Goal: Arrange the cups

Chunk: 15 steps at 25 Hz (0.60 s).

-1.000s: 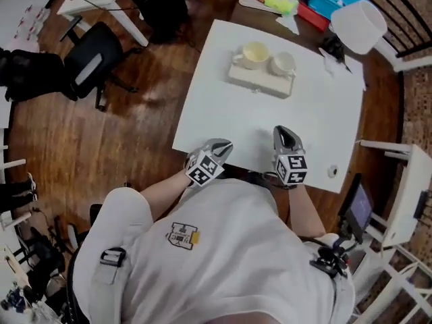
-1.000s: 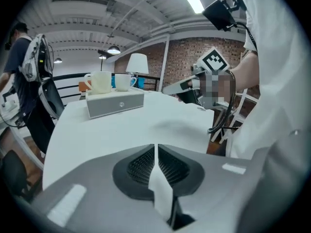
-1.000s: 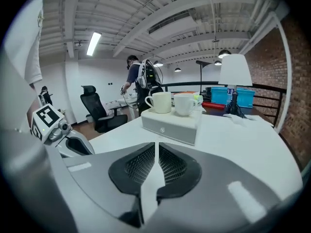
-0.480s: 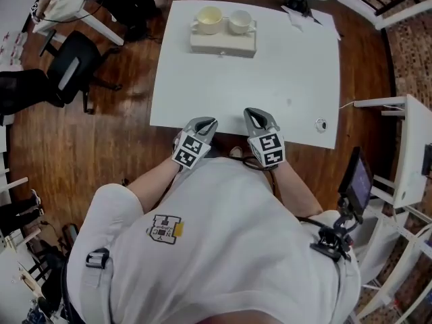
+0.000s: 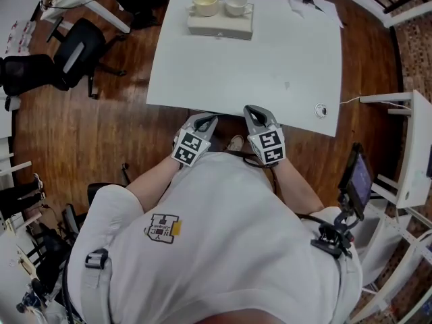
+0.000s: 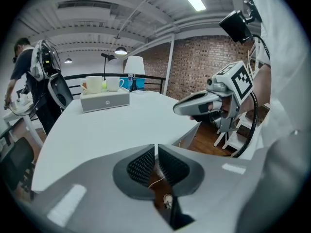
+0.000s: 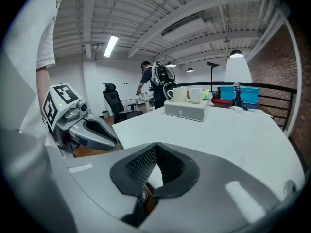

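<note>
Both grippers have drawn back off the tabletop since a second ago and now sit at its near edge, close against the person's white shirt [image 5: 223, 248]. Left grey two-jaw gripper [image 5: 206, 119]: jaws drawn together to a hairline slit, with nothing between them. Right grey two-jaw gripper [image 5: 256, 111]: jaws clenched fully, pads meeting, likewise empty. The hands holding both units are hidden beneath the black-and-white marker cubes; only the forearms show. Ahead lies the white square table [image 5: 270, 66]. Its far edge is cut off by the top of the head view, so the clutter there cannot be identified. One small round object [image 5: 320, 111] near the table's right edge is too small to make out. At the far side, well apart from both grippers, stands one off-white rectangular box [image 5: 219, 25]. It carries two cups side by side: one pale yellow cup [image 5: 205, 2] on the left and one white cup [image 5: 237, 4] on the right. Cup contents are not visible. Count: two grippers, two cups, one box, one table.
</note>
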Tool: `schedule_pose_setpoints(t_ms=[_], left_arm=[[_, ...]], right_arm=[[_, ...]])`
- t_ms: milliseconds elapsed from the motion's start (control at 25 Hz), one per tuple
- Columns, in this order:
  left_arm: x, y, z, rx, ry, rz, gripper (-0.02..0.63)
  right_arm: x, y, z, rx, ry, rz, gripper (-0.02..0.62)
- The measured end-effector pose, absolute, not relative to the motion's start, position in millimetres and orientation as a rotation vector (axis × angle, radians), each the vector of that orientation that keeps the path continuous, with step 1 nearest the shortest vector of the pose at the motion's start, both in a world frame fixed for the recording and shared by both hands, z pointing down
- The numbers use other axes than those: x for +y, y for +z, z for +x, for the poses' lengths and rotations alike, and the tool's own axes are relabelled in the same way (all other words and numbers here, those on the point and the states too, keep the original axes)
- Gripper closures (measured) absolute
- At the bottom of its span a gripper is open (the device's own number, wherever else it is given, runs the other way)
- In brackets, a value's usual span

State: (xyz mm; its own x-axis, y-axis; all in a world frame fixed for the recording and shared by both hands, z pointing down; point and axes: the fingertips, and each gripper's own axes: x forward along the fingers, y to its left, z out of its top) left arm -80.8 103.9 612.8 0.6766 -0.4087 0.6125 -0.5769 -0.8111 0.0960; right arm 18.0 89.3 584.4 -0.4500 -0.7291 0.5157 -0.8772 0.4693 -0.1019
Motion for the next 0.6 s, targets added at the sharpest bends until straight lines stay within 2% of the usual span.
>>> schedule_pose_setpoints(t_ms=[440,600], left_arm=[[94,603,-93,-0.758,0.816,2.628,0.584],[90,604,-101,-0.74,0.812,2.637,0.584]], right_arm=[[93,577,11,-2.342,0.634,1.415,0.581],[93,582,3,-2.289,0.608,1.414,0.595]])
